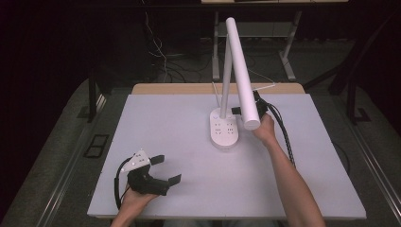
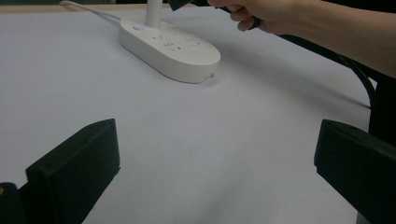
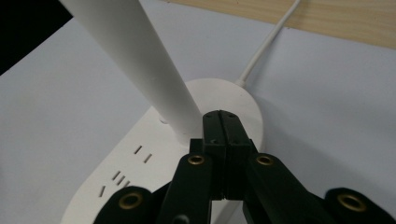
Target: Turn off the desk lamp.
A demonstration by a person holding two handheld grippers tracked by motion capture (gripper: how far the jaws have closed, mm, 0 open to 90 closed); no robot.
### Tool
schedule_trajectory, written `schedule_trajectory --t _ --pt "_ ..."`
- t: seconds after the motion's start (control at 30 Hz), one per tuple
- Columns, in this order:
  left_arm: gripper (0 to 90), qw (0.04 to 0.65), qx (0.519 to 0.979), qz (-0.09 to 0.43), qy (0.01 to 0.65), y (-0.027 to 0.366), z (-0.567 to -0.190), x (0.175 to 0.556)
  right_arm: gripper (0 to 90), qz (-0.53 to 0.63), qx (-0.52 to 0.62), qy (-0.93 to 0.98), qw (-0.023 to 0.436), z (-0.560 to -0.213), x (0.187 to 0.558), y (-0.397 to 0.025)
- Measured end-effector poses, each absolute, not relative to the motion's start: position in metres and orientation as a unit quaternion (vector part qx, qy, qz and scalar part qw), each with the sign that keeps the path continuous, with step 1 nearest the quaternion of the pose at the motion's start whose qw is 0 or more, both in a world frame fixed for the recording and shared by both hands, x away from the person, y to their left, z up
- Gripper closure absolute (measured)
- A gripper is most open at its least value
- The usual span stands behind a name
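At mid-bench (image 1: pixel 142 123), lamp (image 1: pixel 224 130) stands upright. Right gripper (image 3: pixel 221 122) just beside its post, fingers pressed together, seemingly holding nothing. Left gripper (image 1: pixel 166 169) near front edge, fingers wide apart, empty.

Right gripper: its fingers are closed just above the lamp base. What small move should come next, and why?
Probably ease the right gripper down and slightly left, toward the spot on the lamp base at the foot of the pole. The closed fingers hover beside the pole, apparently touching nothing. The left gripper rests open near the table's front edge.
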State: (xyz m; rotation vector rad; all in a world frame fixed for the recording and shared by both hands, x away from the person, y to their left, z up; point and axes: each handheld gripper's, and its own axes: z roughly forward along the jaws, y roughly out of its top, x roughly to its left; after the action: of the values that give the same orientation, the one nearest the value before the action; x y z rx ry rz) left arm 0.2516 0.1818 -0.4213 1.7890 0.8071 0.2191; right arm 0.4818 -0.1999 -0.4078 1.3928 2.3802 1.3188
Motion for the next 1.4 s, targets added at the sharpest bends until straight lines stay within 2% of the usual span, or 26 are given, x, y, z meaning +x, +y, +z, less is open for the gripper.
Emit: schedule_trajectory --t 0.13,0.43,0.57,0.8,0.87,0.97,1.0,1.4 --pt "0.0 0.553 0.755 0.092 0.34 0.182 -0.421 0.251 89.8 0.433 0.45 0.78 0.045 -0.401 0.475 -0.204" --pt "0.0 0.554 0.756 0.089 0.337 0.18 -0.421 0.251 69.5 0.446 0.447 0.774 0.051 -0.388 0.454 -0.219" --pt "0.0 0.554 0.755 0.09 0.339 0.18 -0.421 0.251 55.9 0.453 0.448 0.769 0.049 -0.383 0.444 -0.226" --pt "0.0 0.556 0.753 0.091 0.34 0.18 -0.421 0.251 19.3 0.463 0.449 0.763 0.045 -0.379 0.423 -0.236" --pt "0.0 0.557 0.753 0.09 0.339 0.18 -0.421 0.251 12.8 0.471 0.445 0.76 0.044 -0.377 0.417 -0.24" --pt "0.0 0.559 0.753 0.09 0.335 0.18 -0.42 0.251 8.1 0.477 0.439 0.76 0.047 -0.375 0.406 -0.245" --pt "0.0 0.559 0.753 0.09 0.334 0.18 -0.42 0.251 0.0 0.476 0.438 0.761 0.044 -0.375 0.403 -0.246" --pt "0.0 0.559 0.752 0.091 0.338 0.18 -0.42 0.251 0.6 0.483 0.425 0.764 0.047 -0.372 0.362 -0.261"
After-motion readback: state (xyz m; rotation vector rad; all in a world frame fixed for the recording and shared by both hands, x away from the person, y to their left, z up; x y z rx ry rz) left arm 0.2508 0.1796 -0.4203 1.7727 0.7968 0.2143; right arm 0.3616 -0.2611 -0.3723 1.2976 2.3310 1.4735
